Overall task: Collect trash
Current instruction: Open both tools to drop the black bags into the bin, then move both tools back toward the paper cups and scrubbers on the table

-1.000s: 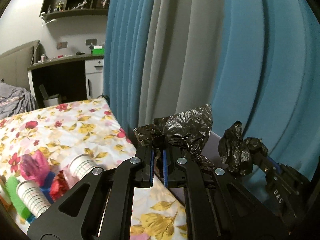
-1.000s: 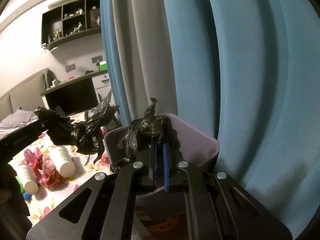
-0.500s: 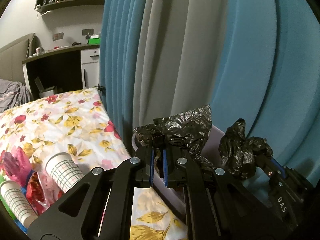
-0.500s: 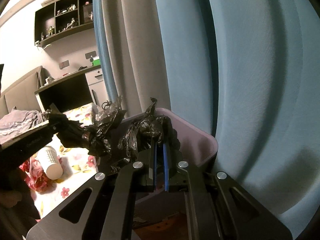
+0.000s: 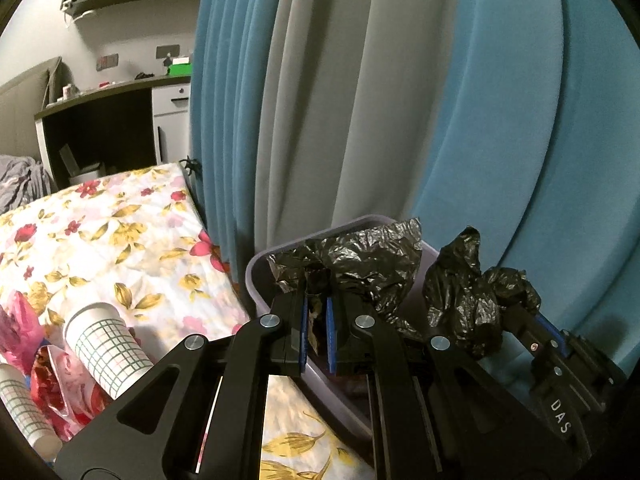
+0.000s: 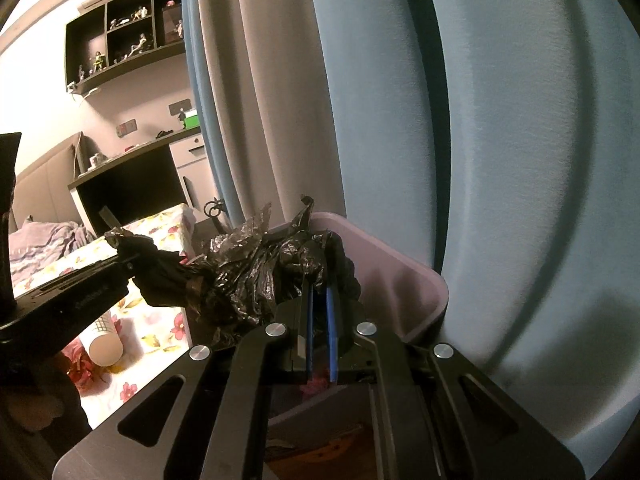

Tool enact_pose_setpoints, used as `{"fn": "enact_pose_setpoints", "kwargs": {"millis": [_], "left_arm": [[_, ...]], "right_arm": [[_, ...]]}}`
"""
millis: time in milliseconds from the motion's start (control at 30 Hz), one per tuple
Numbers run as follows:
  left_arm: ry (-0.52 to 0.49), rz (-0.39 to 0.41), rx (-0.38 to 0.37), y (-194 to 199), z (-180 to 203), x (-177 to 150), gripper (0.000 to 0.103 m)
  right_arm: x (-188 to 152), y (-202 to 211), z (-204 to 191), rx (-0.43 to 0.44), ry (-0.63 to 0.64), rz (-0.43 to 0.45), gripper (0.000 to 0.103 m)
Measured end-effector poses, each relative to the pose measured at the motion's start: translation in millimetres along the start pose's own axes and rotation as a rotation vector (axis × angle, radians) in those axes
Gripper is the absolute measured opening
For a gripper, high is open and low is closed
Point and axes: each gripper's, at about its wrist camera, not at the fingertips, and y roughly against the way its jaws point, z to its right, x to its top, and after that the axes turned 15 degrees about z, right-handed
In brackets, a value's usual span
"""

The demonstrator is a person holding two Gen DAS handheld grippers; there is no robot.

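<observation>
A crumpled black trash bag (image 5: 360, 256) hangs over the mouth of a lilac bin (image 5: 256, 280) beside the bed. My left gripper (image 5: 318, 292) is shut on one bunched edge of it, above the bin's near left rim. To its right, my right gripper (image 5: 536, 320) is shut on another bunch of the same bag. In the right wrist view the right gripper (image 6: 319, 286) pinches the bag (image 6: 256, 276) over the bin (image 6: 400, 264), and the left gripper (image 6: 120, 258) holds the bag's left end. Paper cups (image 5: 104, 344) and a red wrapper (image 5: 48, 380) lie on the floral bedspread.
Blue and grey curtains (image 5: 360, 100) hang directly behind the bin. The floral bed (image 5: 120, 232) runs along the bin's left side. A dark desk with a white drawer unit (image 5: 172, 108) and wall shelves stand at the far end of the room.
My left gripper has moved right and down with the bag, so the bin's rim now shows beneath it. In the right wrist view the two bag ends have come together. Both stay shut.
</observation>
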Motion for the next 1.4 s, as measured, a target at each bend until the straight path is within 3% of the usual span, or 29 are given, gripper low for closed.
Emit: {"fn": "enact_pose_setpoints", "kwargs": {"millis": [167,200,233,300,333,400,600,767,933,1100,1400], "left_arm": [[0.005,-0.017,-0.019,-3.3,0.2,-0.8,0.011],[-0.002,-0.011,-0.024,-2.1,-0.6,-1.0,0.025],[-0.009,-0.001,-0.013,-0.7,-0.9,-0.7,0.054],[0.002,0.058,0.027,9.6,-6.5,-0.3,0.089],[0.014,0.097,0.043,16.8,-10.4,0.4,0.096],[0.017,0.117,0.054,25.1,-15.9,2.0,0.097],[0.002,0.116,0.116,46.9,-38.3,0.4,0.097],[0.017,0.120,0.159,75.8,-62.3,-3.5,0.097],[0.009,0.115,0.250,112.6,-92.2,-10.3,0.097],[0.029,0.106,0.331,152.8,-126.5,-23.8,0.097],[0.034,0.131,0.473,234.2,-177.2,-45.0,0.097]], "right_arm": [[0.0,-1.2,-3.7,-0.003,0.004,-0.008,0.007],[-0.1,-1.6,-4.0,-0.004,0.004,-0.010,0.007],[-0.2,-2.1,-3.9,-0.004,0.003,-0.011,0.007],[0.9,-2.5,-6.2,-0.005,0.005,-0.011,0.010],[1.5,-3.2,-7.9,-0.003,0.005,-0.012,0.020],[1.2,-3.9,-9.3,-0.006,0.002,-0.009,0.039],[2.5,0.0,-14.9,-0.008,-0.002,0.007,0.046],[4.5,11.4,-19.8,-0.003,-0.015,0.033,0.062],[3.8,35.3,-39.6,0.034,0.005,0.062,0.075],[-1.3,59.6,-69.5,0.090,0.030,0.084,0.082],[-19.1,92.6,-131.3,0.256,0.065,0.069,0.083]]}}
